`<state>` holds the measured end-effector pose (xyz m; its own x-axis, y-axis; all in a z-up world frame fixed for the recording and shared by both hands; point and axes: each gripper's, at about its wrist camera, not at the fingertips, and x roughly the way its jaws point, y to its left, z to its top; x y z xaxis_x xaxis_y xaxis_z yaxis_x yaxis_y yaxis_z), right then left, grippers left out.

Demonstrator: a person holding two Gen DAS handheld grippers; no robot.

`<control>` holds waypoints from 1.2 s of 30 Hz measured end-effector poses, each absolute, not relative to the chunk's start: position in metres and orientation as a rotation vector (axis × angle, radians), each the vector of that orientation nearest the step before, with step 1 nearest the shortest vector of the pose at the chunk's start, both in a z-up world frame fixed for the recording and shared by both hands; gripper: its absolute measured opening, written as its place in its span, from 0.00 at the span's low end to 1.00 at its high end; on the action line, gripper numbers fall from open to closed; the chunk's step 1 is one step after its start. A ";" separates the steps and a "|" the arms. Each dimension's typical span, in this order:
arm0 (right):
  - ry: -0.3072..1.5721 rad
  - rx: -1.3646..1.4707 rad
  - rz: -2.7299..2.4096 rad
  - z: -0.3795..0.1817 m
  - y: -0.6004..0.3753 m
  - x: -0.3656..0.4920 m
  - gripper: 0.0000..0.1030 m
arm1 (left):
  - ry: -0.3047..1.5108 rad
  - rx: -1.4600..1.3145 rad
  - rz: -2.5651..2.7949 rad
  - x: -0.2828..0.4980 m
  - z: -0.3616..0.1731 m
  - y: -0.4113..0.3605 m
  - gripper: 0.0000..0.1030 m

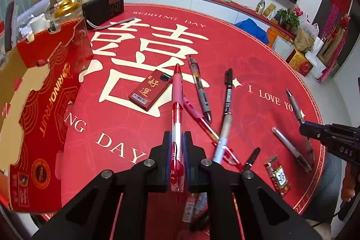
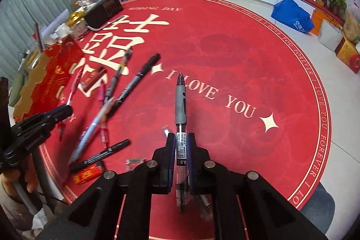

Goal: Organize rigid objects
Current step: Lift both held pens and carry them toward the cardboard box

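Observation:
My left gripper (image 1: 177, 138) is shut on a red gel pen (image 1: 176, 109) that points forward above the red round tablecloth (image 1: 258, 64). My right gripper (image 2: 181, 138) is shut on a grey-grip pen (image 2: 180, 105), also held above the cloth; that gripper shows at the right edge of the left wrist view (image 1: 302, 127). Several pens lie loose on the cloth: a black marker (image 1: 228, 91), a grey pen (image 1: 199, 87), a light blue pen (image 1: 221, 141), a silver pen (image 1: 290, 147). A red flat box (image 1: 149, 90) lies among them.
A tall red and gold fruit carton (image 1: 45, 109) stands at the left. A black radio (image 1: 103, 7) and clutter sit at the far left of the table. A small red packet (image 1: 277, 176) lies near the front right. Bags and boxes line the far wall.

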<state>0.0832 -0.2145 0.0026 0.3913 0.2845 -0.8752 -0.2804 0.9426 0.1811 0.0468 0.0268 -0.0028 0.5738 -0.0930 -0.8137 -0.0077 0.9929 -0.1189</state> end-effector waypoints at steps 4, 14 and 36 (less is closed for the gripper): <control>1.118 0.051 0.378 0.005 -0.215 0.080 0.11 | 0.940 -0.104 -0.038 0.041 0.004 0.018 0.10; 1.116 0.079 0.401 0.009 -0.210 0.074 0.11 | 0.929 -0.099 -0.014 0.029 0.011 0.011 0.10; 1.106 0.038 0.431 0.022 -0.184 0.066 0.11 | 0.860 -0.095 0.023 0.010 0.030 0.019 0.10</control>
